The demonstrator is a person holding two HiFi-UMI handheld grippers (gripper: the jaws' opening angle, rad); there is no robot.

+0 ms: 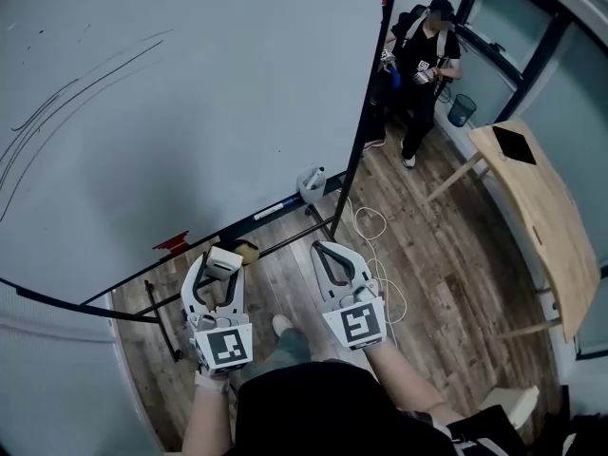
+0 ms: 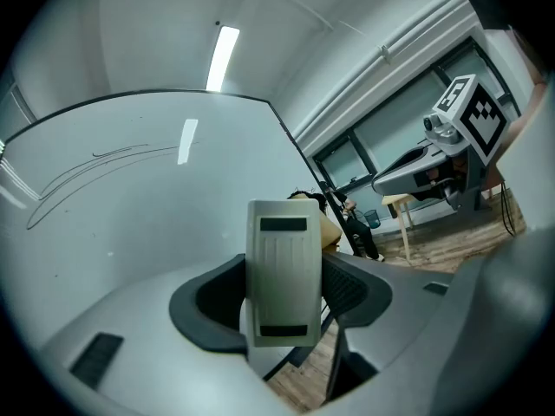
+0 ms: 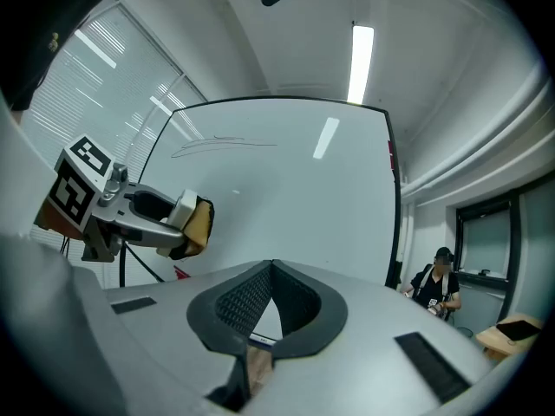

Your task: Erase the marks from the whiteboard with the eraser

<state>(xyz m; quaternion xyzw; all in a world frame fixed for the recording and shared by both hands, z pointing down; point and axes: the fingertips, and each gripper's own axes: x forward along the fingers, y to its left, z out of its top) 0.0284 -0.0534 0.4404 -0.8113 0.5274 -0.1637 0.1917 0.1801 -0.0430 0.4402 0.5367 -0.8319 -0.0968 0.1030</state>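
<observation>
A large whiteboard (image 1: pixel 190 74) stands on a black frame, with thin dark curved pen marks (image 1: pixel 57 112) at its left; the same marks (image 2: pixel 104 159) (image 3: pixel 221 144) show in both gripper views. My left gripper (image 1: pixel 220 266) is shut on the eraser (image 1: pixel 224 262), a white plastic block with a tan felt pad (image 3: pixel 198 222). The eraser (image 2: pixel 281 280) stands upright between the jaws, some way short of the board. My right gripper (image 1: pixel 328 253) is shut with nothing in it, beside the left one.
The board's tray holds a red item (image 1: pixel 174 242), a marker (image 1: pixel 275 209) and a white object (image 1: pixel 312 184). A white cable (image 1: pixel 375 245) lies on the wooden floor. A person (image 1: pixel 423 69) stands at the back right. A wooden table (image 1: pixel 541 217) is on the right.
</observation>
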